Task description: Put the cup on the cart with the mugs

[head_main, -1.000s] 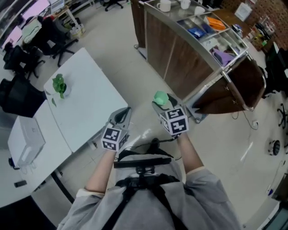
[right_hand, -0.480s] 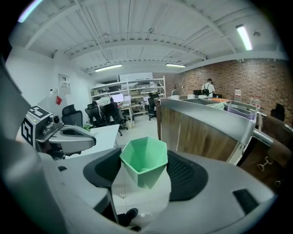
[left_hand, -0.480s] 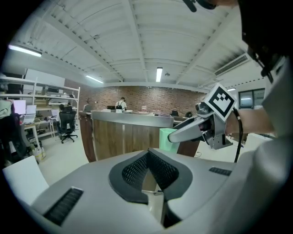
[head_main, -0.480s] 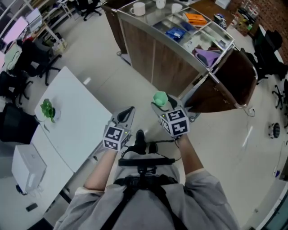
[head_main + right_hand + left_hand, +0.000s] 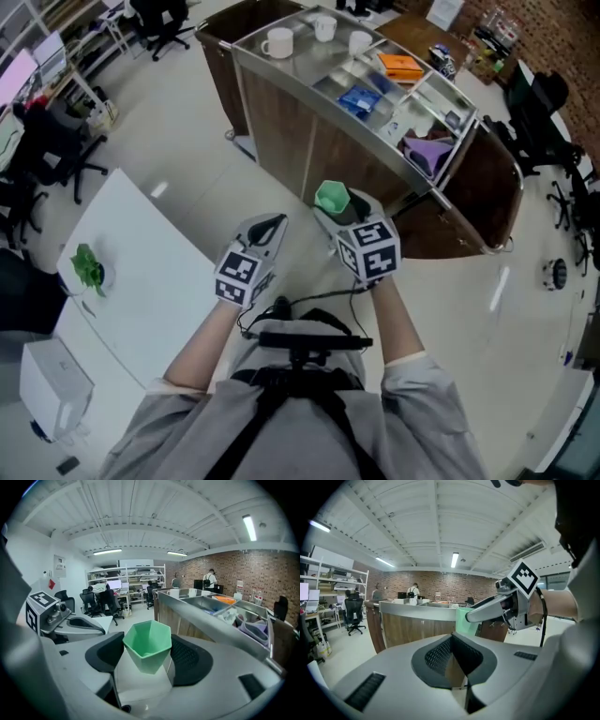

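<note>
Green cup upright, clamped in the right hand-held gripper. Left hand-held gripper has its jaws together, empty. Mugs sit at the cart top's far left end, ahead and left of the cup (right hand nearer).

Cup sits between jaws of right gripper. Left gripper just beside it, on its left, apart. Cart stands ahead of both grippers, running from far left to near right. Mugs stand on cart's top at far left end; open compartments to their right hold packets. Table lies left of person, plant on it near left edge. Office chair beyond table, far left.
</note>
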The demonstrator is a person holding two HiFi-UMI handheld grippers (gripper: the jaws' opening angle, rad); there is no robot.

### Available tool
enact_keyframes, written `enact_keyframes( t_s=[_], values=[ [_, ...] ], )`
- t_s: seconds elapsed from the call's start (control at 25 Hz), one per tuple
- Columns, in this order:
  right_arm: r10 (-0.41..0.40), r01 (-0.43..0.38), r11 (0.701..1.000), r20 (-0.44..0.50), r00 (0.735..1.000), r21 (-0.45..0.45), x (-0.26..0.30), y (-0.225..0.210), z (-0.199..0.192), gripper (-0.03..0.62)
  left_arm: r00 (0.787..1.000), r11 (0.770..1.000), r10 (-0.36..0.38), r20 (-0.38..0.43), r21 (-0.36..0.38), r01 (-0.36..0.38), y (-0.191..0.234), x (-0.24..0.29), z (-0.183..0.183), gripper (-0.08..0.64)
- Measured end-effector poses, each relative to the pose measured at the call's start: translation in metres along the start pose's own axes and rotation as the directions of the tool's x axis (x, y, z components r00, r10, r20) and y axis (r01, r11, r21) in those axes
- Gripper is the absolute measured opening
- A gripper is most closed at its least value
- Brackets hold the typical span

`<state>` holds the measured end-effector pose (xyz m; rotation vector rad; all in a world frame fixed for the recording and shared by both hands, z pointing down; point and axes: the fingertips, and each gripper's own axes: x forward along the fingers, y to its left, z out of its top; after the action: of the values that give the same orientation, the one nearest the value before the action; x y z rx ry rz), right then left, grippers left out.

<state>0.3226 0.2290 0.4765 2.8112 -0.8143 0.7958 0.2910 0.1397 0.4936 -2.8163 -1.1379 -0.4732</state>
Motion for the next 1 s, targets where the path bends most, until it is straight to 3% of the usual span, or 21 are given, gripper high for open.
enact_keyframes(
  t_s=[0.24, 0.52, 1.0],
  values=[
    [0.024, -0.024, 1.0, 0.013, 1.0, -0.013, 0.023, -0.011, 0.048, 0.324, 0.999, 0.999, -0.037, -0.004, 0.015, 0.037, 0.03, 0.021, 0.031, 0.005],
    [0.052, -0.05, 0.997, 0.043, 0.998, -0.052, 0.05, -0.045, 0.11, 0.324, 1.0, 1.0, -0.023, 0.017, 0.008, 0.023, 0.067, 0.062, 0.073, 0.005],
    [0.165, -0.152, 0.984, 0.144, 0.976, -0.097, 0.125, -0.147, 0.241, 0.324, 0.988, 0.991, 0.132, 0.08, 0.017, -0.134, 0.15, 0.166, 0.184, 0.005]
  ],
)
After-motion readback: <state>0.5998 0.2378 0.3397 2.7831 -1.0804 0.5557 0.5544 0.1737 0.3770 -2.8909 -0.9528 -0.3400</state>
